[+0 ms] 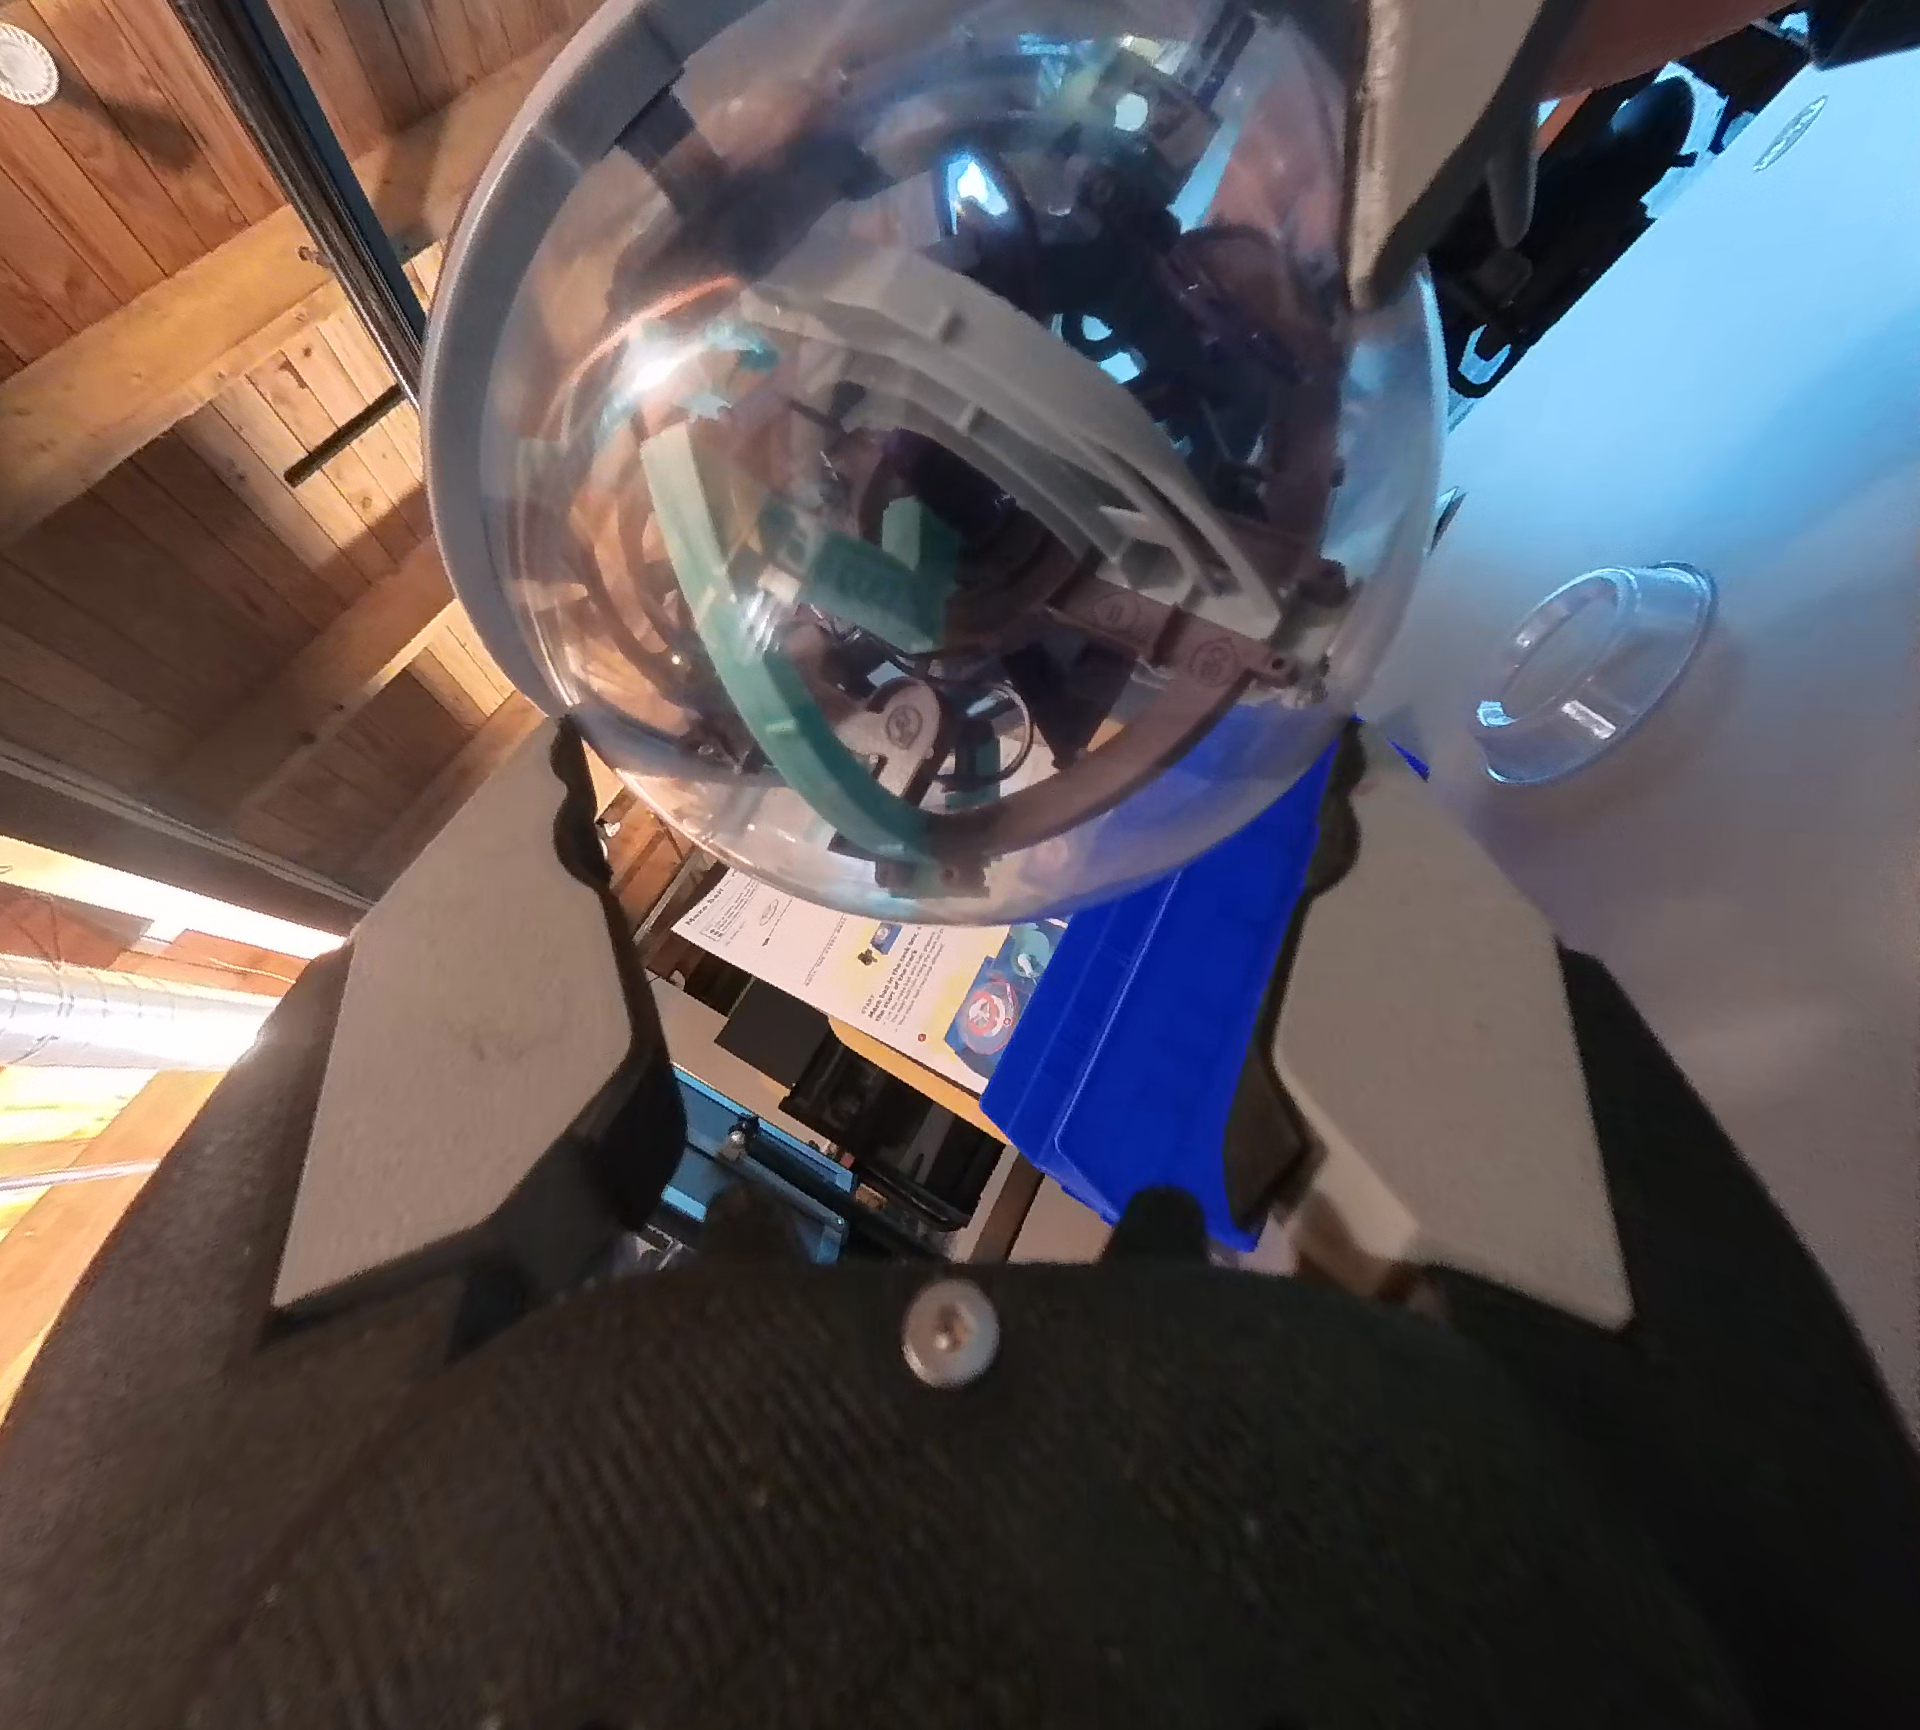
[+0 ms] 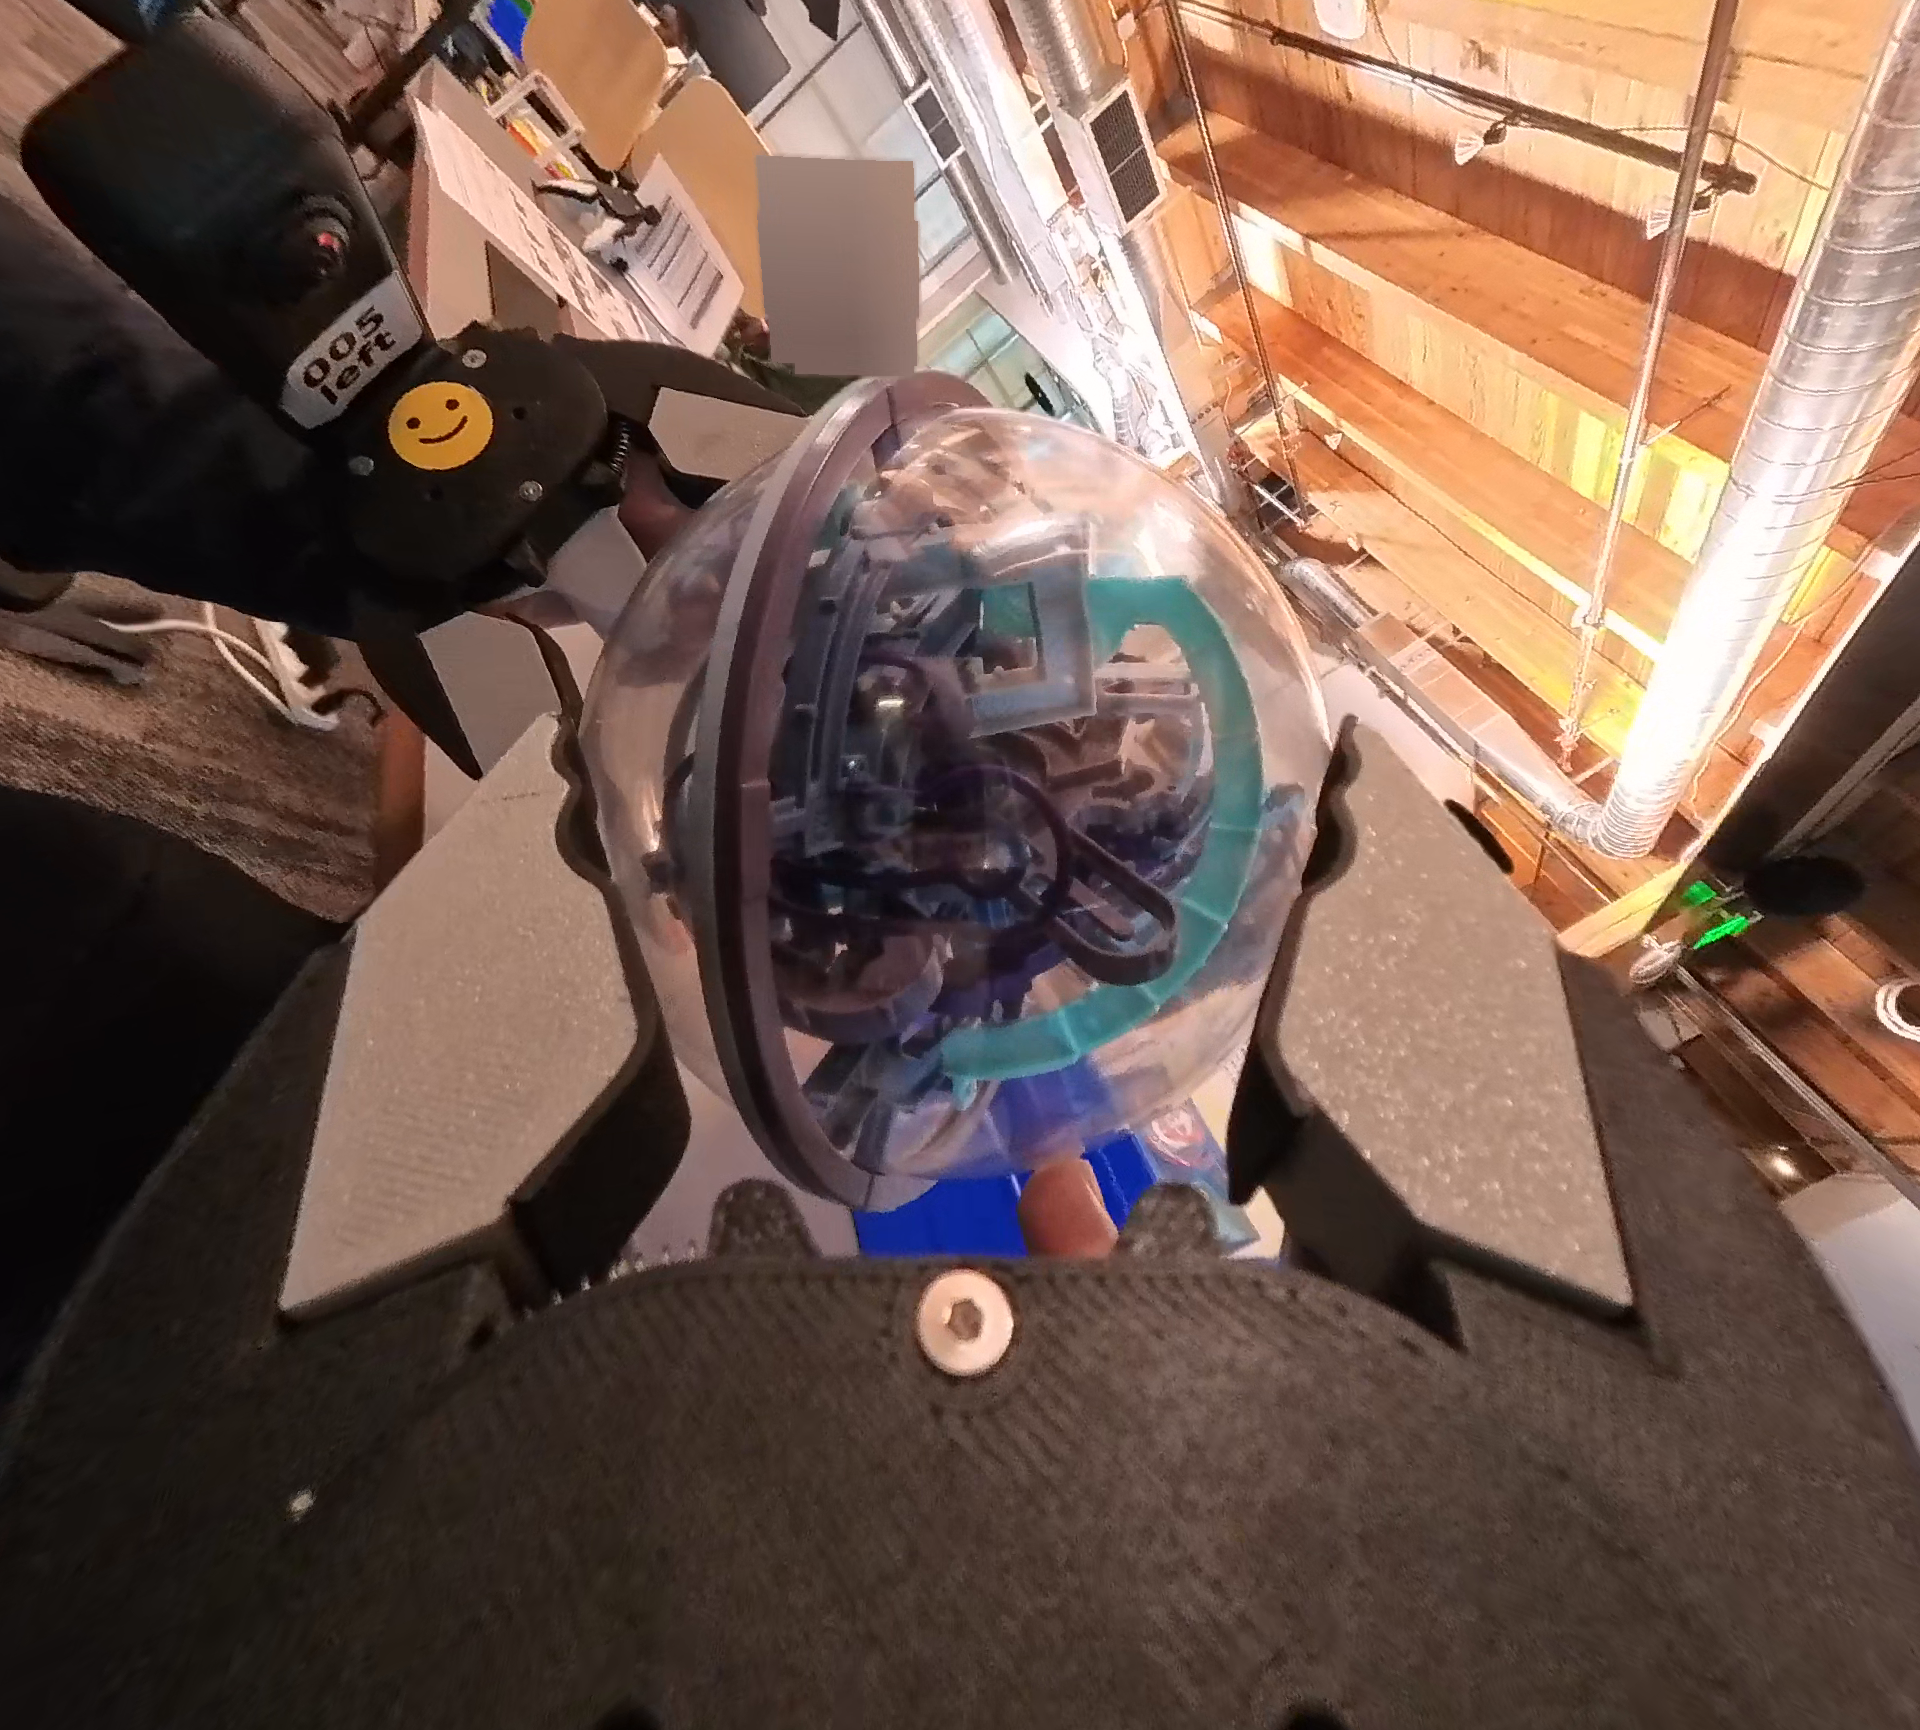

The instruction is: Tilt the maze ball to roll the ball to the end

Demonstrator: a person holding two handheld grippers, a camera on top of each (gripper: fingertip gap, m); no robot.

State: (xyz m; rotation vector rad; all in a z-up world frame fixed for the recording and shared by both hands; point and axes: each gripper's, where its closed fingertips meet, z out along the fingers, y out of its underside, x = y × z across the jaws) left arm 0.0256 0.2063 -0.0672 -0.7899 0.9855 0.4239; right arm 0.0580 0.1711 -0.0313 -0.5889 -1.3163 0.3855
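Observation:
The maze ball (image 1: 935,392) is a clear sphere with a grey equator ring and grey, teal and dark tracks inside. It is held up in the air, tilted. My left gripper (image 1: 956,776) is shut on its lower part, with both fingertips against the shell. One finger of the right gripper (image 1: 1444,80) presses on its upper right. In the right wrist view the maze ball (image 2: 935,797) sits between the fingers of my right gripper (image 2: 961,797), which is shut on it. The left gripper (image 2: 623,579) grips it from the upper left. I cannot pick out the small ball inside.
Below lie a white table (image 1: 1714,433), a clear plastic stand (image 1: 1600,672), a blue bin (image 1: 1132,1057) and a printed sheet (image 1: 883,963). A person's fingertip (image 2: 1060,1213) shows under the sphere. Wooden ceiling beams and silver ducts (image 2: 1766,433) are overhead.

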